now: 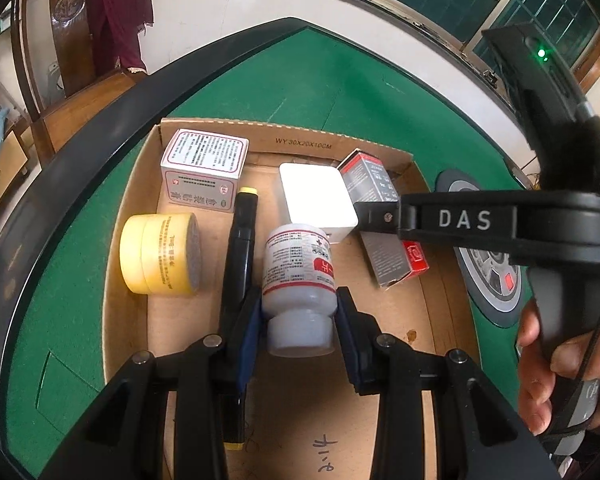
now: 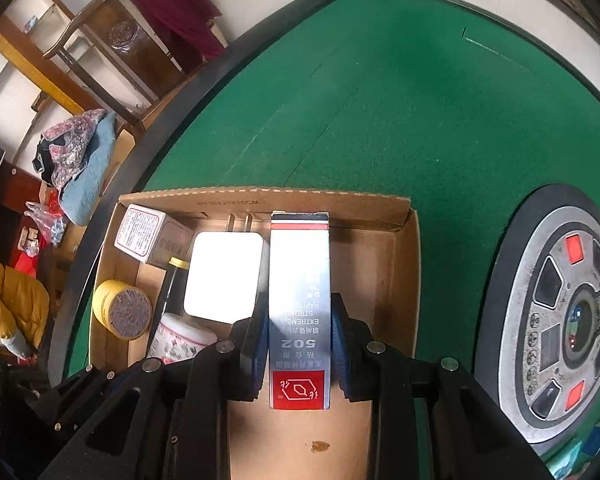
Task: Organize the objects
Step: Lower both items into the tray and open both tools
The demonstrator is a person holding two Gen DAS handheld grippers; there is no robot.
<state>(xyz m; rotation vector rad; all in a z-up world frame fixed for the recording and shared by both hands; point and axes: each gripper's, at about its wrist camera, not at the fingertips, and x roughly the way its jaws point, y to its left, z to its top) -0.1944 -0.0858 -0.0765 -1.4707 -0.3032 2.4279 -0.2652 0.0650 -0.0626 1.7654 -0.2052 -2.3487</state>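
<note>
A shallow cardboard box (image 1: 420, 292) (image 2: 400, 280) lies on the green table. My left gripper (image 1: 300, 316) is shut on a white pill bottle (image 1: 298, 276) with a red-trimmed label, held low over the box floor. My right gripper (image 2: 299, 344) is shut on a long silver and red 502 glue carton (image 2: 299, 304) (image 1: 384, 236), also inside the box. Between them lies a white plug charger (image 1: 318, 200) (image 2: 222, 276). A black marker with yellow caps (image 1: 242, 240) (image 2: 172, 292) lies left of the bottle.
A yellow tape roll (image 1: 160, 254) (image 2: 120, 308) and a white printed carton (image 1: 204, 170) (image 2: 148, 240) sit at the box's left side. A round grey control panel (image 2: 560, 312) (image 1: 492, 280) is set into the table right of the box. A person's hand (image 1: 556, 364) holds the right gripper's handle.
</note>
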